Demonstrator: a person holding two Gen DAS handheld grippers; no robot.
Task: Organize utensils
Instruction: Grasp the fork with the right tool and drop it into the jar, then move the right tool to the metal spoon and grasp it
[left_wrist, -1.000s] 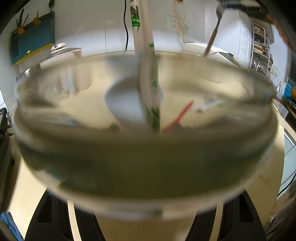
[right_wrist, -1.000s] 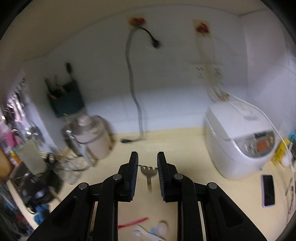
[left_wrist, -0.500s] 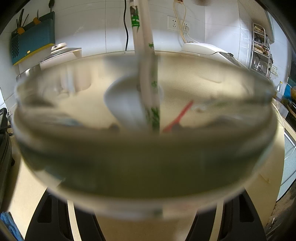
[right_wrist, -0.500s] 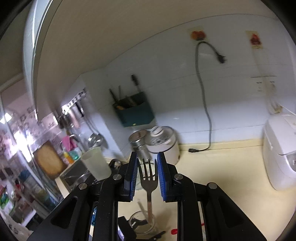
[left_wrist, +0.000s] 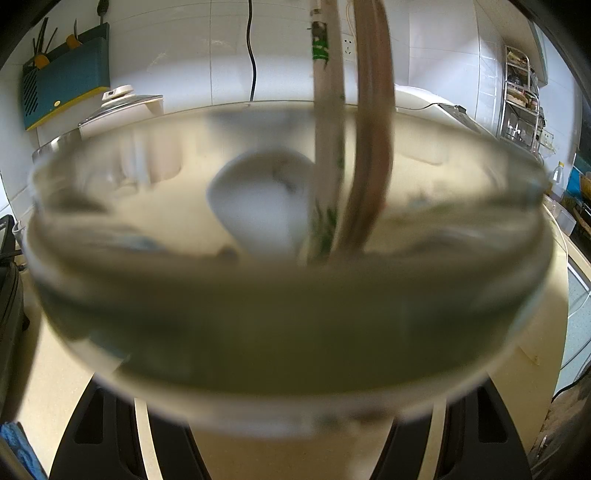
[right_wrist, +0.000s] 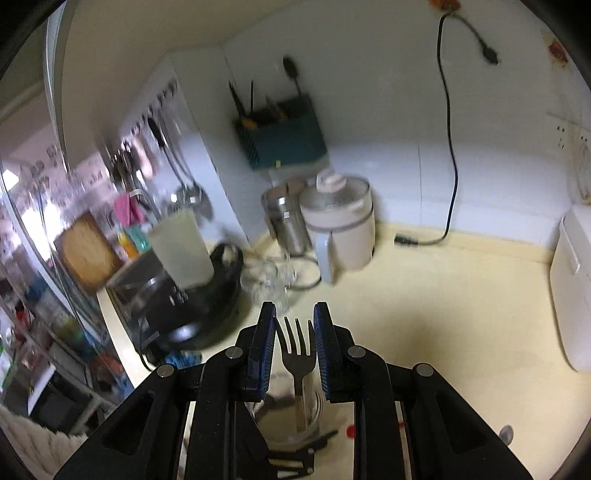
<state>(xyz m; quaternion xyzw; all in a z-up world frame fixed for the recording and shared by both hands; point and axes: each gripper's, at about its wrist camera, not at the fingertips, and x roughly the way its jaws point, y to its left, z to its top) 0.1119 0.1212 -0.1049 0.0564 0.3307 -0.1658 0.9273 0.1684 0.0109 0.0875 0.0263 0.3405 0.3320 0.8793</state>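
1. Fork (right_wrist: 297, 352) front and centre: dark metal, tines up, standing between the right gripper (right_wrist: 294, 345)'s blue pads, with its handle running down into the glass jar (right_wrist: 291, 413) just below.
2. Right tongs sit narrowly parted, each pad close against an outer tine; whether they truly pinch is hard to call, but the fork stands upright in there, so I read it as held.
3. Over in the left wrist view, the left gripper (left_wrist: 291, 435) is clamped on the glass jar, its rim filling the lens, jaws spread wide around it.
4. Inside the jar: a white ceramic spoon (left_wrist: 258, 210) with a green-patterned handle, and right beside it the fork's handle coming down.
5. Handling, as I judge it: the fork is stiff, light and slick metal, so a grip across the broad tine head beats the thin neck.
6. The jar is rigid, smooth and breakable; hold it low on the wall and keep it steady.
7. The ceramic spoon chips easily, so a fork dropped beside it wants a gentle release.
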